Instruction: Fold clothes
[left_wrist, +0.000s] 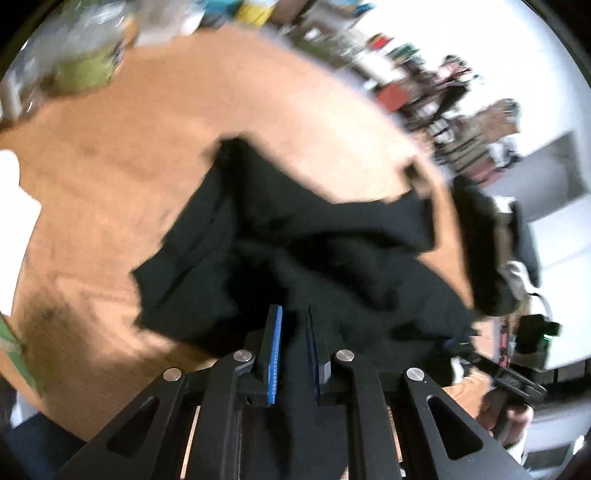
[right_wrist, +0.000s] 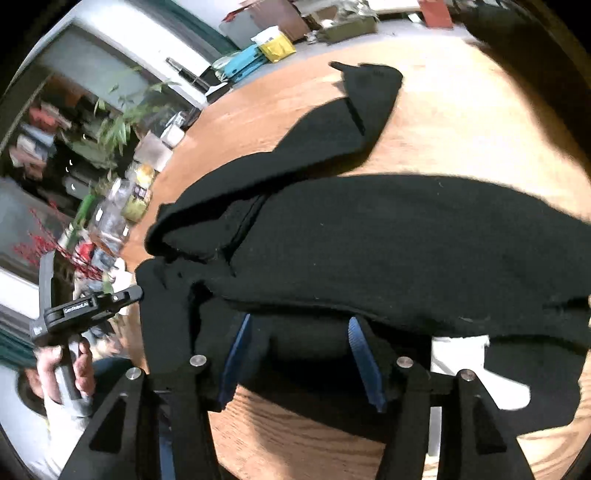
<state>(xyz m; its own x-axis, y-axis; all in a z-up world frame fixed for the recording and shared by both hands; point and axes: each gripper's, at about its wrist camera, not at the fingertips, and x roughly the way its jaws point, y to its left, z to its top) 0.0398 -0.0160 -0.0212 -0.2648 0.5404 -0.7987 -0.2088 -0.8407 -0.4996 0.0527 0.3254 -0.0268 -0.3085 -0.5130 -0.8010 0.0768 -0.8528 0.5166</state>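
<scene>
Lying crumpled near the middle of the round wooden table, the black knitted garment has one sleeve stretched toward the far edge. The left tool is narrow, apparently pinching the cloth; the right tool stands wide at the near hem. I think each tool should grip one layer only and keep the cloth taut.

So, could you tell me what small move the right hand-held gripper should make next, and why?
Probably close the right hand-held gripper: its jaws stand wide open around the edge of the black garment, while the left hand-held gripper looks nearly closed on cloth.
</scene>
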